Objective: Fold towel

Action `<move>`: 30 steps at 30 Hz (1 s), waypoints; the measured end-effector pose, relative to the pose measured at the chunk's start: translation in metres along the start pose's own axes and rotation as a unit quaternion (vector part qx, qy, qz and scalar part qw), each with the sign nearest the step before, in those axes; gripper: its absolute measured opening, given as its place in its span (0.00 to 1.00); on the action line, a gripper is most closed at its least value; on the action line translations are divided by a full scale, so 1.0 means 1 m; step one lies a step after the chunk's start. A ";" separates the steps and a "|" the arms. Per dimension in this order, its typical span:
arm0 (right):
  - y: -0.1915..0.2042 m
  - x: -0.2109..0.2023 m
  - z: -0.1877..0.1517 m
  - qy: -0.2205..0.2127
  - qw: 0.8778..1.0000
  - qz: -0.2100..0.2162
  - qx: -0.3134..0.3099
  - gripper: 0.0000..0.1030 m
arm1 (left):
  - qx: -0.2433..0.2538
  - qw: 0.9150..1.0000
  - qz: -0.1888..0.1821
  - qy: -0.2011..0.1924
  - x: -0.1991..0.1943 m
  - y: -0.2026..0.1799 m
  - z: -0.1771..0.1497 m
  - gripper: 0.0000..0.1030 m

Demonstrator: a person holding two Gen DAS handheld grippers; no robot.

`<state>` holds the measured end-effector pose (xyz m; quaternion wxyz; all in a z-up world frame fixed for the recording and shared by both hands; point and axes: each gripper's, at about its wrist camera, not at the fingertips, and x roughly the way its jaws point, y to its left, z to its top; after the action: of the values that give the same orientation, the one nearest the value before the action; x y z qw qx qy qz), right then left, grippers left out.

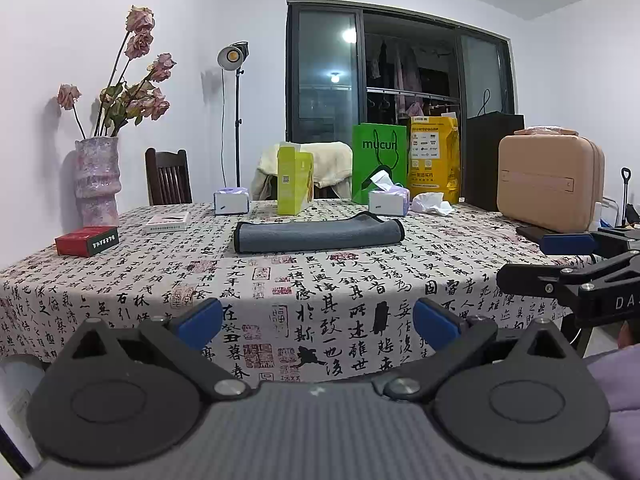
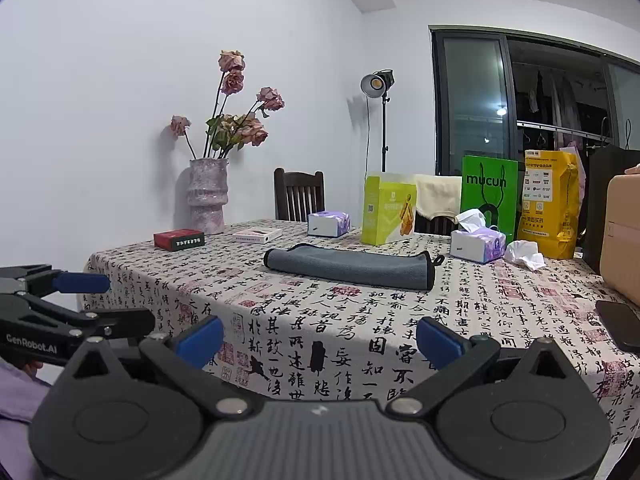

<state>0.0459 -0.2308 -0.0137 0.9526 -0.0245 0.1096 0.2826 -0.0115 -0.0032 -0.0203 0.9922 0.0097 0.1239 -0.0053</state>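
Folded towel [image 1: 318, 232] mid-table; tissue boxes [image 1: 389, 201], green carton [image 1: 295, 179] behind.

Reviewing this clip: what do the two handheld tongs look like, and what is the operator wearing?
Both are matte black linkage tongs with blue fingertip pads, silver pivot screws and round black discs on a ribbed grey body. The left tongs carry white "GenRobot.AI" lettering, visible in the right wrist view; the right tongs look identical. Lilac sleeves show at the frame edges.

At mid-frame a grey towel [image 1: 318, 233] lies folded on the calligraphy-print tablecloth [image 1: 320, 292], well beyond the left gripper [image 1: 318, 322] at the bottom with its blue-padded jaws spread wide, while the right gripper [image 1: 568, 258] enters from the right edge, holding nothing.
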 end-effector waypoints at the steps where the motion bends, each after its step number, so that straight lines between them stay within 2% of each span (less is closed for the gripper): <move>1: 0.000 0.000 0.000 0.000 1.000 0.000 0.000 1.00 | 0.000 1.000 0.000 0.000 0.000 0.000 0.000 1.00; 30: 0.001 0.003 0.000 0.002 1.000 0.001 -0.002 1.00 | 0.004 1.000 -0.003 0.004 0.002 -0.001 0.001 1.00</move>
<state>0.0479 -0.2283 -0.0146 0.9521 -0.0268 0.1110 0.2837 -0.0096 -0.0039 -0.0200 0.9916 0.0134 0.1282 -0.0086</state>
